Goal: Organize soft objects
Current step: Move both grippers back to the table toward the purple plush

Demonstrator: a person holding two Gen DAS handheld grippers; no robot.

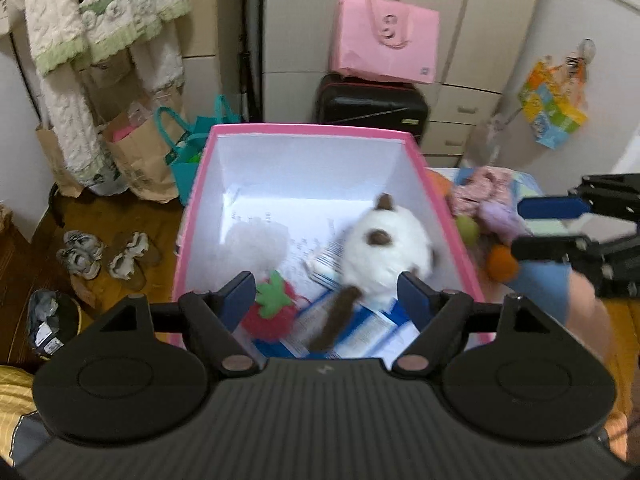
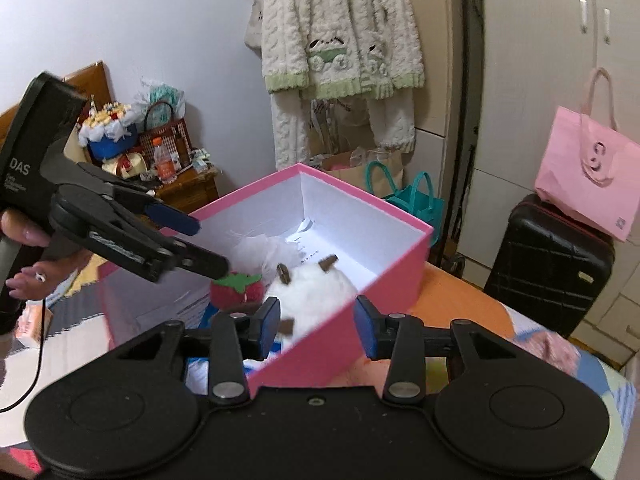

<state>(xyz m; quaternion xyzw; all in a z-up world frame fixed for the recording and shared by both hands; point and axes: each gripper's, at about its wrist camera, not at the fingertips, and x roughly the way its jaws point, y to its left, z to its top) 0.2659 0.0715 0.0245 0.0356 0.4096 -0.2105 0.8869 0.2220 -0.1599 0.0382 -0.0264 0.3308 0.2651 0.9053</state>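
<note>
A pink box point(image 1: 434, 196) with a white inside holds a white plush cat with brown ears and tail point(image 1: 388, 248), a red plush strawberry point(image 1: 270, 314) and a pale fluffy item point(image 1: 256, 240). My left gripper point(image 1: 326, 296) is open and empty over the box's near edge, the cat lying blurred just beyond its fingers. My right gripper point(image 2: 316, 326) is open and empty, straddling the box's near wall point(image 2: 340, 336). The cat point(image 2: 308, 296) and strawberry point(image 2: 236, 290) show inside. The left gripper point(image 2: 208, 246) appears there above the strawberry.
Several soft toys point(image 1: 488, 216) lie on the bed right of the box: pink, purple, green, orange. A black suitcase point(image 1: 370, 104) with a pink bag point(image 1: 384, 38) stands behind. Paper bags point(image 1: 140, 152) and slippers point(image 1: 104, 258) sit on the floor at left. A nightstand point(image 2: 184, 188) is beyond.
</note>
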